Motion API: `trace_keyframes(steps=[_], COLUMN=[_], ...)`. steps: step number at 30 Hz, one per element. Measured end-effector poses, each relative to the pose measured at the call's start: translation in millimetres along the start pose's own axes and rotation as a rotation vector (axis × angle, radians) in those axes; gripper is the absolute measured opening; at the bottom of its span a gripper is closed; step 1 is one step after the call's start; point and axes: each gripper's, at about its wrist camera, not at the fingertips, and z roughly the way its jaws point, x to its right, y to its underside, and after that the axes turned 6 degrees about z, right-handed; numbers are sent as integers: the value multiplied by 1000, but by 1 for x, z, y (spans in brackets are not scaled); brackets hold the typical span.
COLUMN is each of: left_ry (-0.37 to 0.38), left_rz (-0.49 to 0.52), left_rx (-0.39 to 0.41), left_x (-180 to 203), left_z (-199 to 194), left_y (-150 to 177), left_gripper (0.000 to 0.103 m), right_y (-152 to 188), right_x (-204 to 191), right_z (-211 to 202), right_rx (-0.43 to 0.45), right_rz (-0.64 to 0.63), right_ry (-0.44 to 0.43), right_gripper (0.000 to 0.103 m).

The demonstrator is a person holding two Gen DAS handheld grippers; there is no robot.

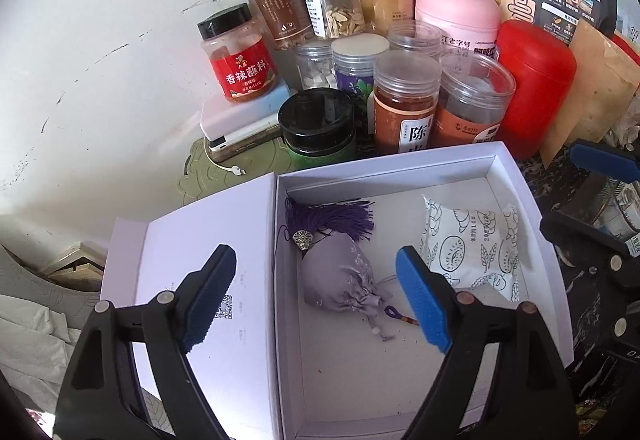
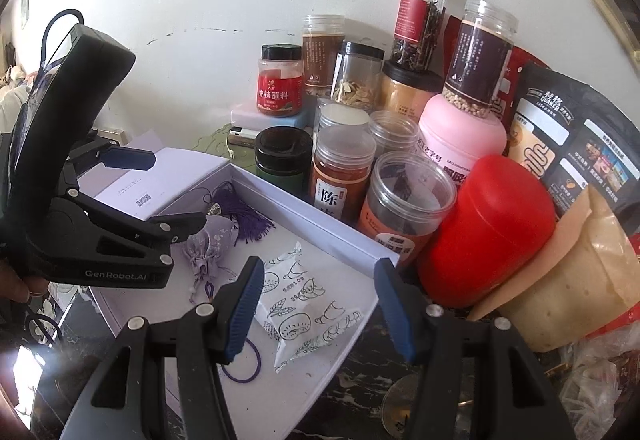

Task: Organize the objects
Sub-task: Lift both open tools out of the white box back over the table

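An open white box (image 1: 400, 164) holds a lilac drawstring pouch (image 1: 340, 280) with a purple tassel (image 1: 332, 218) and a white printed packet (image 1: 472, 248). My left gripper (image 1: 316, 276) is open and empty, hovering over the pouch at the box's left side. My right gripper (image 2: 320, 300) is open and empty above the box's near right corner, over the packet (image 2: 304, 308). The right wrist view also shows the pouch (image 2: 208, 244), the left gripper (image 2: 168, 192), and a purple hair tie (image 2: 248, 364) in the box (image 2: 320, 224).
The box lid (image 1: 200, 280) lies open to the left. Behind the box stand several jars, among them a red-labelled spice jar (image 1: 240, 56), a black-lidded jar (image 1: 316, 128), a pink canister (image 1: 460, 20) and a red canister (image 1: 536, 84). Pouches lean at the right (image 2: 580, 280). A power bank with cable (image 1: 236, 136) lies by the wall.
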Motion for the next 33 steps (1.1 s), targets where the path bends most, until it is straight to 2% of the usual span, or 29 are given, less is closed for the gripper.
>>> trace_keyframes(steps=[14,33], left_ry=[-28,-37], left_rz=[7,7], left_rx=[98,190], left_x=[1,26], left_z=[-80,-183], left_y=[0,35], left_gripper=[81,81], right_y=[-6,20], right_x=[-3,-8], right_z=[-66,-154], right_rx=[83,166], right_rz=[-5,-14], right_ry=[24,43], right_gripper=[58,58])
